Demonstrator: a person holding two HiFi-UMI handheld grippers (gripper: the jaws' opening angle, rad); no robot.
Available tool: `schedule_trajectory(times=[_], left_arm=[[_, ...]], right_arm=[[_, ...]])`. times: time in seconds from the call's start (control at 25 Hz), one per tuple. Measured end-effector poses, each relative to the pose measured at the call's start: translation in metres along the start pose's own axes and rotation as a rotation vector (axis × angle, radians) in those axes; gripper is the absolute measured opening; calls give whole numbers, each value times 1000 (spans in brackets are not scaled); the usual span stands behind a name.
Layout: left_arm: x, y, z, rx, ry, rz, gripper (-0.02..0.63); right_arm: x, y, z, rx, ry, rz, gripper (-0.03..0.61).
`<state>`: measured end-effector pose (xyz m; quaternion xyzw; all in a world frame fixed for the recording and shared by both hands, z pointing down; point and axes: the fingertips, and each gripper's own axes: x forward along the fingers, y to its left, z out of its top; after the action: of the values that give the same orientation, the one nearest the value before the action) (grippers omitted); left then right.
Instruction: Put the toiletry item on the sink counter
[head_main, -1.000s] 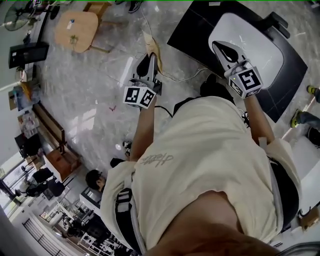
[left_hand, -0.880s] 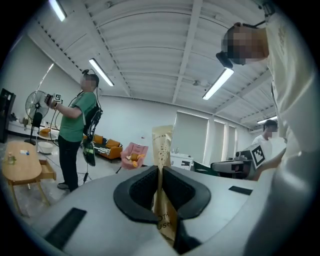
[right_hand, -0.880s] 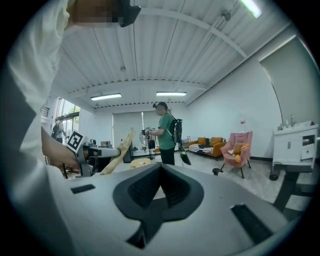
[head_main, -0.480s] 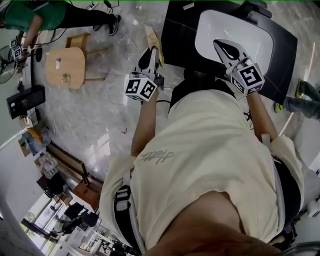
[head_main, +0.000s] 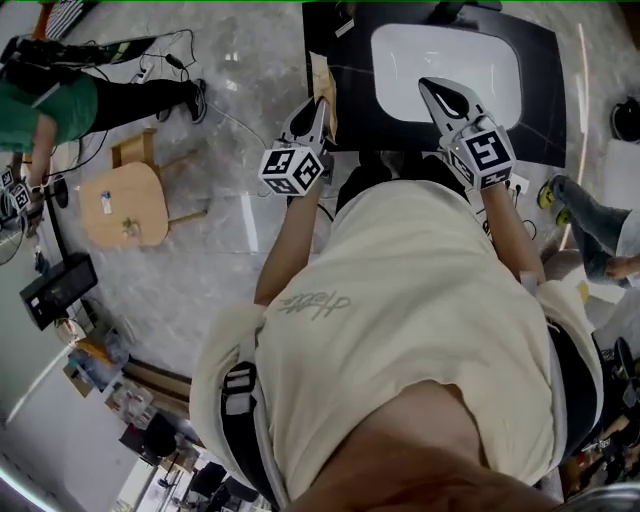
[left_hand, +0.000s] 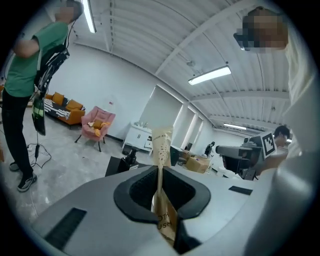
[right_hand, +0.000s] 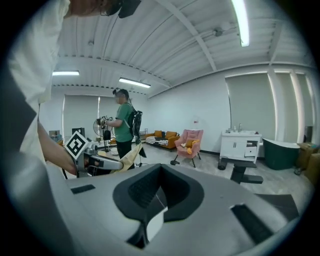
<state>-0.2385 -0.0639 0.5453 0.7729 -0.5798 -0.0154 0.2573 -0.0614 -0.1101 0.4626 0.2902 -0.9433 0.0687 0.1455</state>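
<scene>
The person has swung round to face the sink counter (head_main: 545, 95). It now lies square ahead instead of off at an angle to the upper right, as it did a second ago. The left gripper (head_main: 318, 108) was then out over the marble floor, well clear of the counter, and now sits at the counter's left front edge. Its jaws are nearly together and clamped on a paper toothbrush packet (head_main: 322, 82), as the left gripper view shows, with the packet (left_hand: 162, 150) standing upright out of the jaws. The packet's tip now reaches over the counter's black top, just left of the white basin (head_main: 445, 60), but it is held in the air, not laid down. The carry therefore looks nearly finished, with the lowering and release still to come. The right gripper (head_main: 442, 95) hangs over the basin's front rim much as before, its jaws closed on nothing.
</scene>
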Motion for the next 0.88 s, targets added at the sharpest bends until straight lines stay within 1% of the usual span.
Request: schedule_trajectory(times=[0.16, 0.24, 0.32, 0.44, 0.56, 0.68, 0.76, 0.88], left_arm=[[25, -1, -25, -26, 91, -55, 31], [37, -5, -38, -53, 124, -83, 31], [48, -6, -49, -88, 152, -92, 31], [62, -3, -65, -157, 204, -68, 31], [75, 5, -82, -228, 251, -22, 31], [87, 15, -91, -259, 282, 37, 31], [95, 18, -95, -276, 293, 61, 31], [103, 26, -105, -278, 318, 101, 31]], right_arm=[[-12, -8, -25, 42, 44, -65, -6], [-22, -17, -40, 67, 63, -90, -6], [-30, -28, -49, 91, 71, -105, -6], [-38, -39, -53, 105, 64, -101, -6], [-42, -52, -53, 107, 51, -95, -5], [-42, -67, -52, 113, 42, -86, -5], [-43, -76, -55, 117, 43, -79, -6], [-42, -86, -55, 115, 45, -62, -5]])
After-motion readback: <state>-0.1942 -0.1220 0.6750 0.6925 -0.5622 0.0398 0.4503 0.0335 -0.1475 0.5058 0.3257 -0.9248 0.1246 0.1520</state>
